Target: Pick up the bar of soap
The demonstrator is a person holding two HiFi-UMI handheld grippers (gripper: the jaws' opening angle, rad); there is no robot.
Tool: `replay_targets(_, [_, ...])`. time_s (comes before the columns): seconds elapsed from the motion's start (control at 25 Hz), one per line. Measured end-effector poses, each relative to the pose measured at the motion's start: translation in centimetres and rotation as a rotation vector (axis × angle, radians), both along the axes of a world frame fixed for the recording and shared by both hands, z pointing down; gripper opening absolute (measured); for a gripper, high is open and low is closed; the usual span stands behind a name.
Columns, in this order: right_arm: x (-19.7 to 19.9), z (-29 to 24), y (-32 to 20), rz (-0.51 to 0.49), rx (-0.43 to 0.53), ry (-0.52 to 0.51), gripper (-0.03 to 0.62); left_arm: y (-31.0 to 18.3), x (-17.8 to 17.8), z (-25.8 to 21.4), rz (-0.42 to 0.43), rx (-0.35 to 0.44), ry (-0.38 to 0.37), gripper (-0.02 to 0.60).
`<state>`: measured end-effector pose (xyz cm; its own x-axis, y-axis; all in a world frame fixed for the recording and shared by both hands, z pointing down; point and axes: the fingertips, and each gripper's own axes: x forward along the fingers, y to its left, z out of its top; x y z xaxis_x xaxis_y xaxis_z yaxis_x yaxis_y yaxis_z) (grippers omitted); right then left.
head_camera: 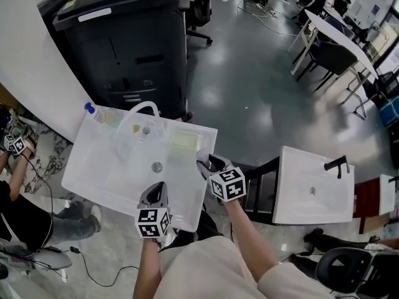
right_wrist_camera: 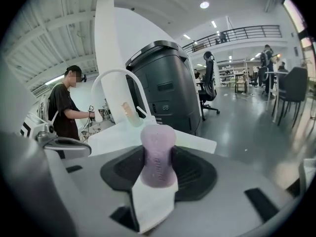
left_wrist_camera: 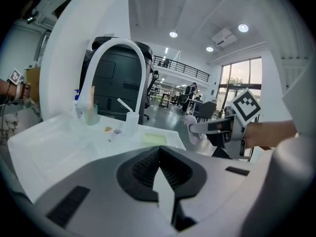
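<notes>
Grasp step looked done: pale lilac oval bar of soap (right_wrist_camera: 158, 154) was pinched between right gripper (head_camera: 206, 164) jaws, beside white rectangular sink (head_camera: 93, 173).
Left gripper (head_camera: 158, 190) was closed on nothing; next move probably called for a firm, steady hold.

Carrier: white washbasin (head_camera: 93, 170) | back edge: arched white tap (head_camera: 142, 109) stood there, blue-capped bottle (head_camera: 92, 111) at far-left corner | far-right corner: pale yellow-green pad (head_camera: 184, 142) lay flat | centre: metal drain (head_camera: 157, 166) | tap base: two small bits (head_camera: 141, 130) lay beside it
</notes>
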<state>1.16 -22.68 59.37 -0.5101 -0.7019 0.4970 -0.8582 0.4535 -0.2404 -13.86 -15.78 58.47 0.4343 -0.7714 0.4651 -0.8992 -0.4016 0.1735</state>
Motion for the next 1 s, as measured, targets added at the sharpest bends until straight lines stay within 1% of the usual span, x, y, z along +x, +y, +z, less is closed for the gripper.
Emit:
replay_targets(0.16, [0.5,-0.3,2.2,0.027,0.011,-0.005,0.181,0.4,-0.3,-0.3,0.003,0.008,0.003,0.006])
replay_targets(0.52, [0.5,-0.7,5.2,0.130,0.013,-0.150,0.181,0.6,0.8,-0.2,0.061,0.030,0.006,0.006])
replay_targets(0.68, [0.2,-1.2,6.4,0.157,0.033,-0.189,0.181,1.6,1.3,0.3,0.088,0.018,0.020,0.006])
replay_targets(0.8, [0.0,-1.5,6.5,0.181,0.049,-0.221,0.181,1.5,1.6,0.5,0.106,0.025,0.015,0.006])
replay_targets(1.0, [-0.8,-1.4,7.5,0.187,0.065,-0.265,0.181,1.2,1.1,0.8,0.093,0.042,0.030,0.006])
